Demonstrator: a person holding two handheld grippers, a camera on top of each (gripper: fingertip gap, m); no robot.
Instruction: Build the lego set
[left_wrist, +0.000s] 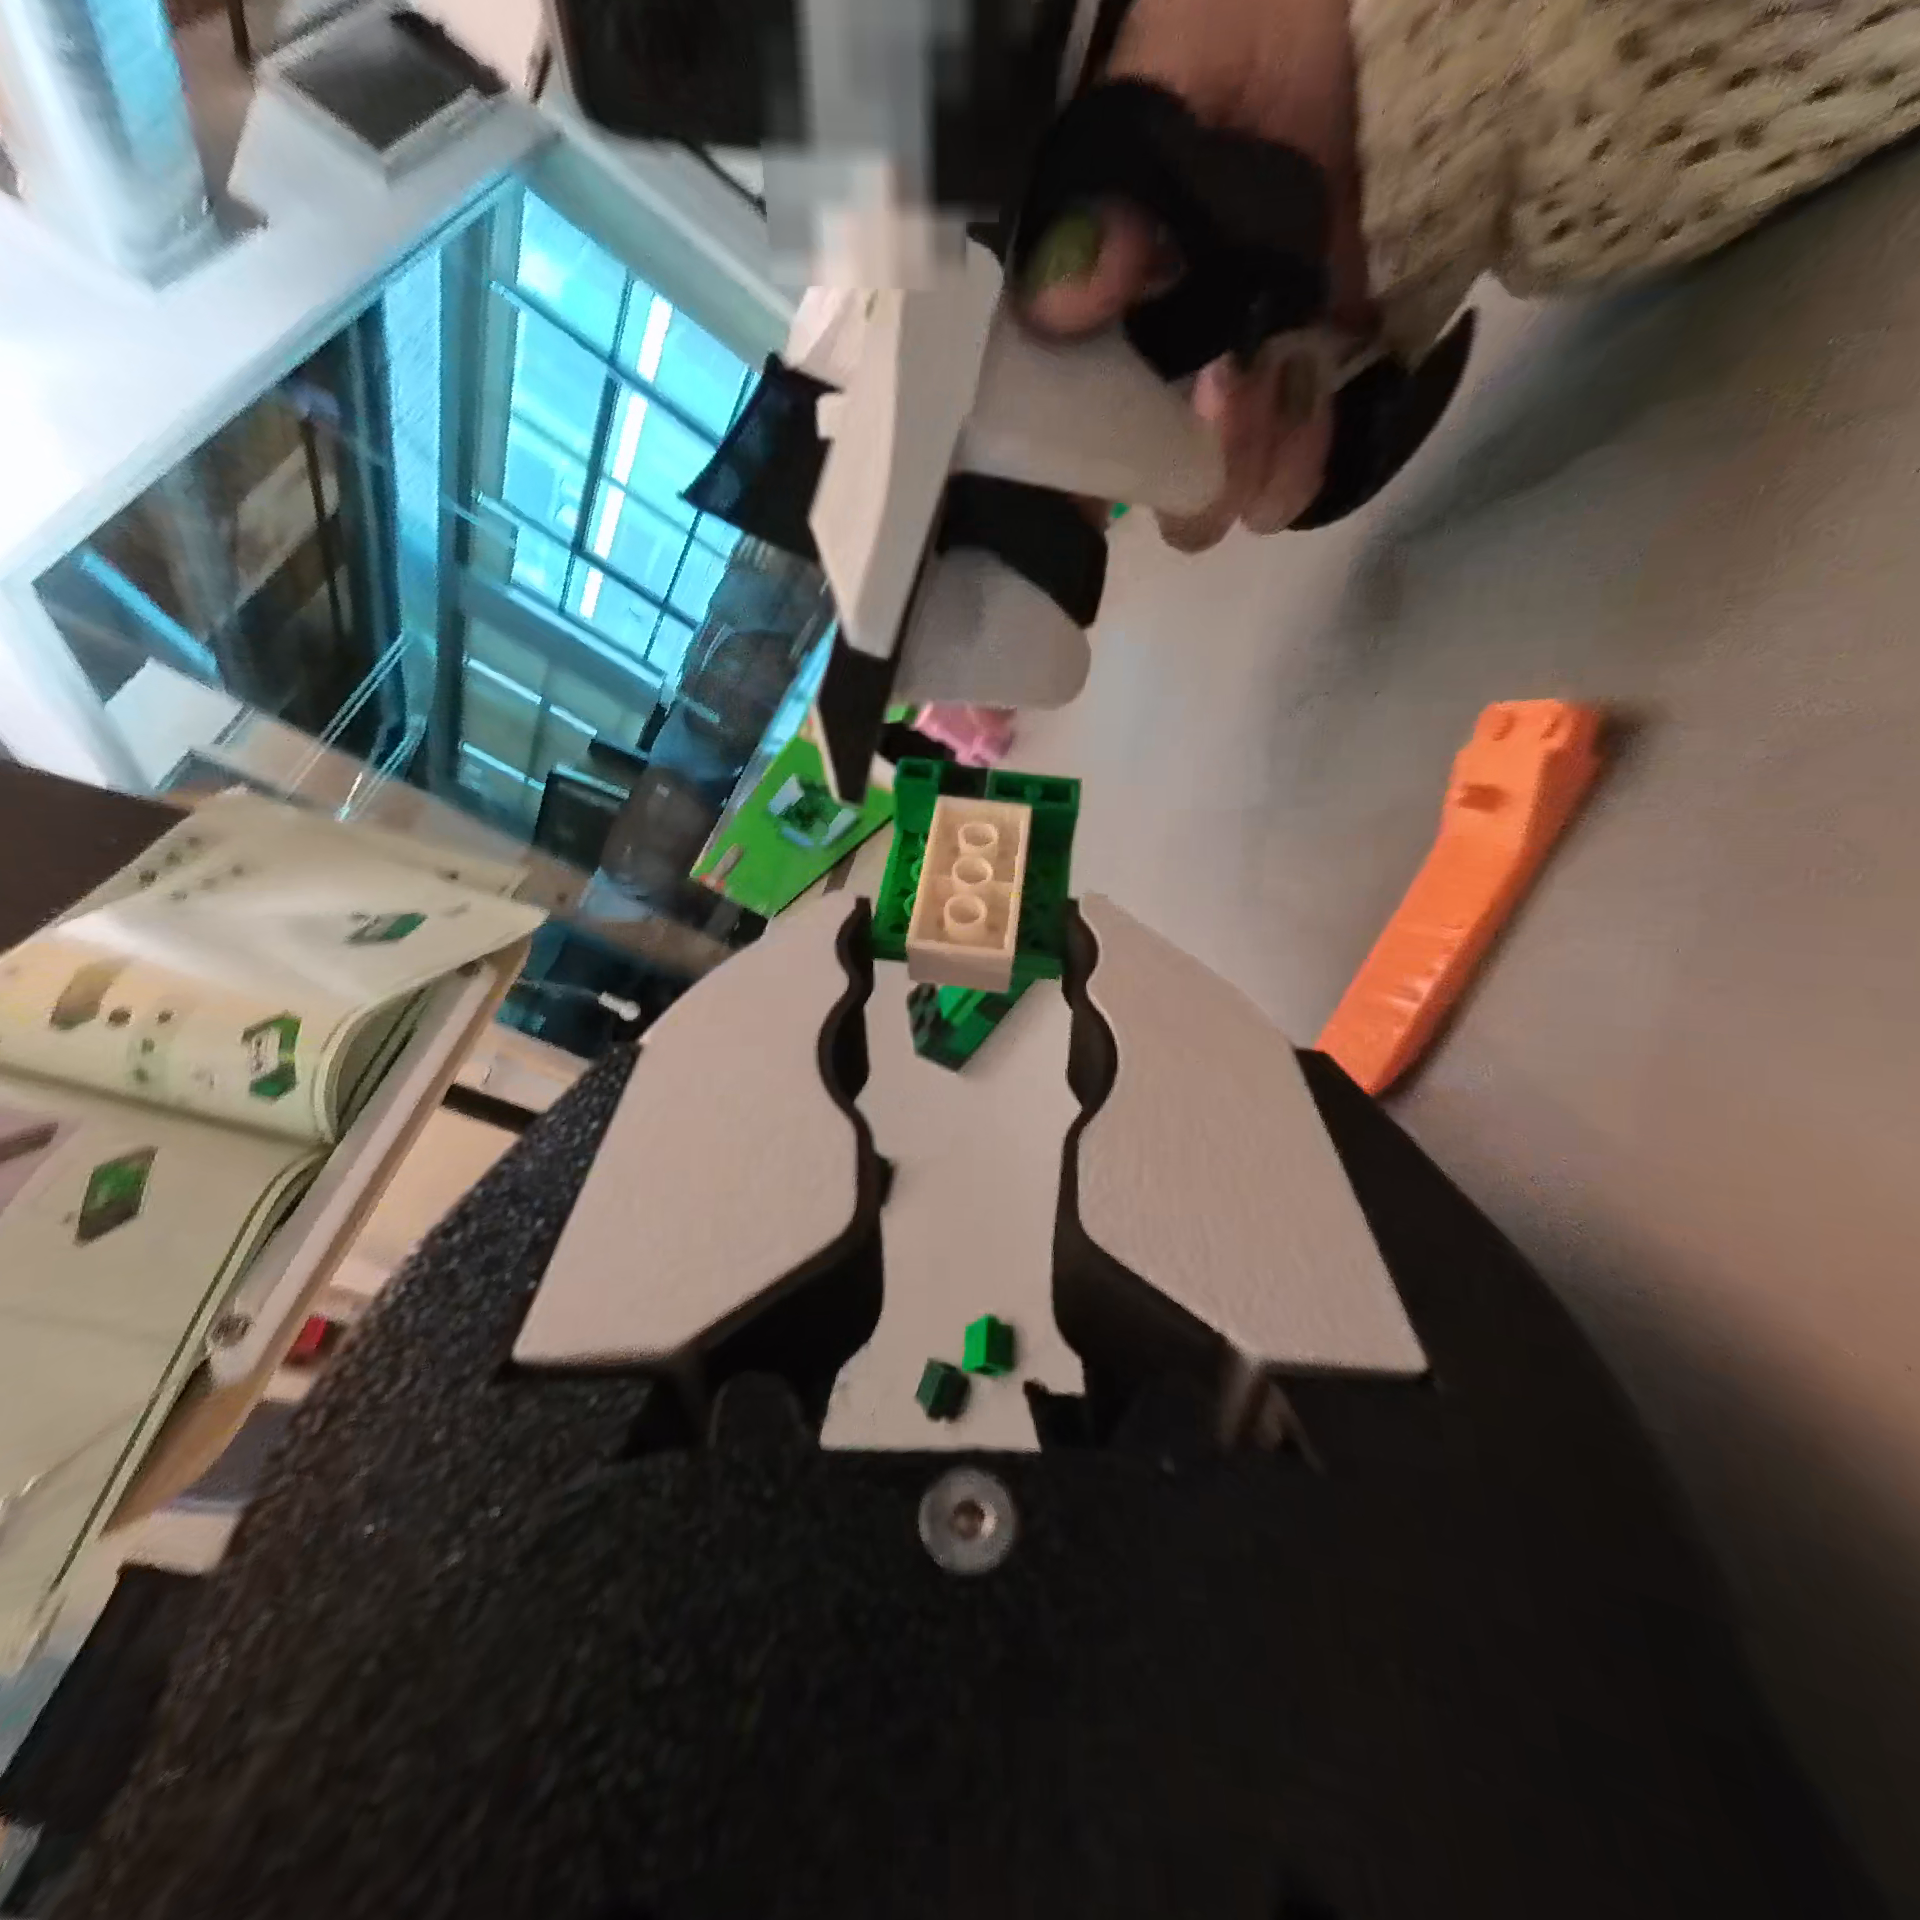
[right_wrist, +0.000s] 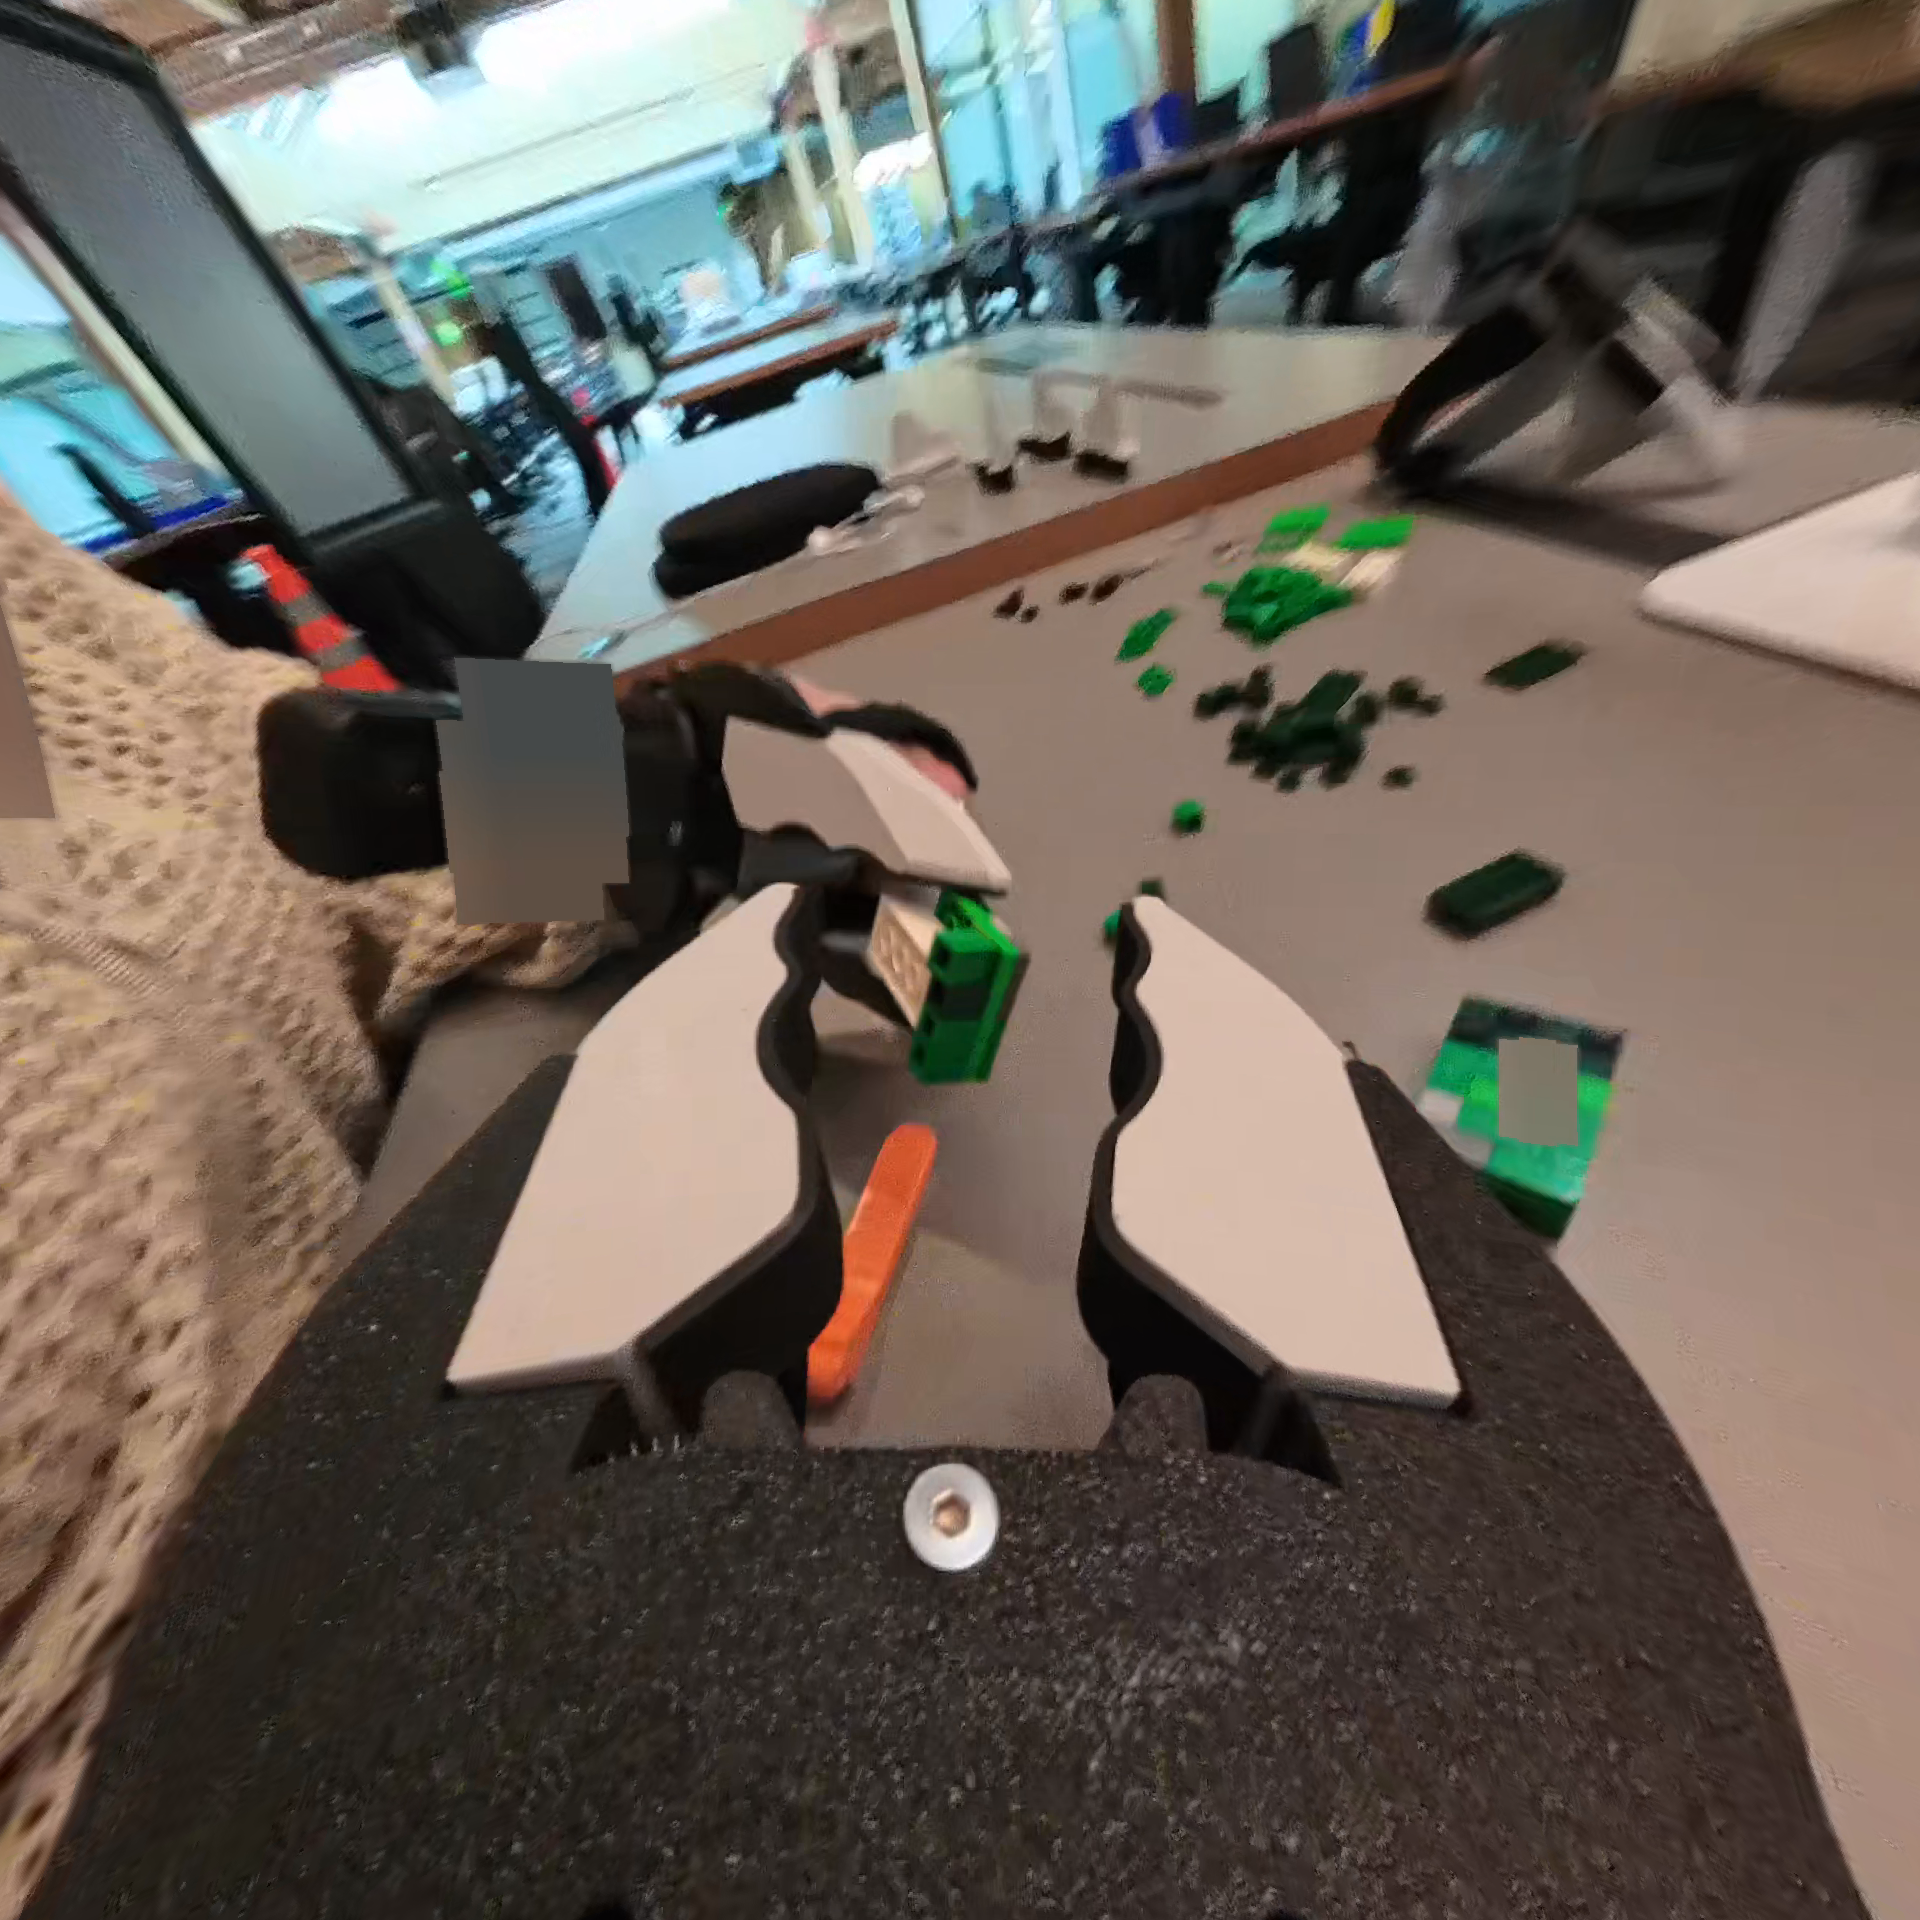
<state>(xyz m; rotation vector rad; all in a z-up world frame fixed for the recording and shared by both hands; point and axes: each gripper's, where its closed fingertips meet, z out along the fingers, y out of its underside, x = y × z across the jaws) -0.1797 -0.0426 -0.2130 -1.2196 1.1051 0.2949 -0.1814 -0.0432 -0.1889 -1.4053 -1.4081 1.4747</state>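
My left gripper (left_wrist: 975, 912) is shut on a green lego assembly (left_wrist: 1047, 831) with a white three-stud brick (left_wrist: 971, 894) on it, held above the grey table (left_wrist: 1662, 727). In the right wrist view the left gripper (right_wrist: 925, 925) holds that assembly (right_wrist: 966, 997) on edge, just ahead of my right gripper (right_wrist: 968, 902). The right gripper is open and empty. In the left wrist view the right gripper (left_wrist: 935, 727), held by a hand, hovers just beyond the assembly.
An orange brick separator (left_wrist: 1455, 894) lies on the table, below the right gripper (right_wrist: 873, 1257). An open instruction booklet (left_wrist: 208, 1039) stands to the left. Loose green pieces (right_wrist: 1299, 717), a dark green plate (right_wrist: 1496, 888) and a green printed packet (right_wrist: 1507, 1112) lie ahead and to the right.
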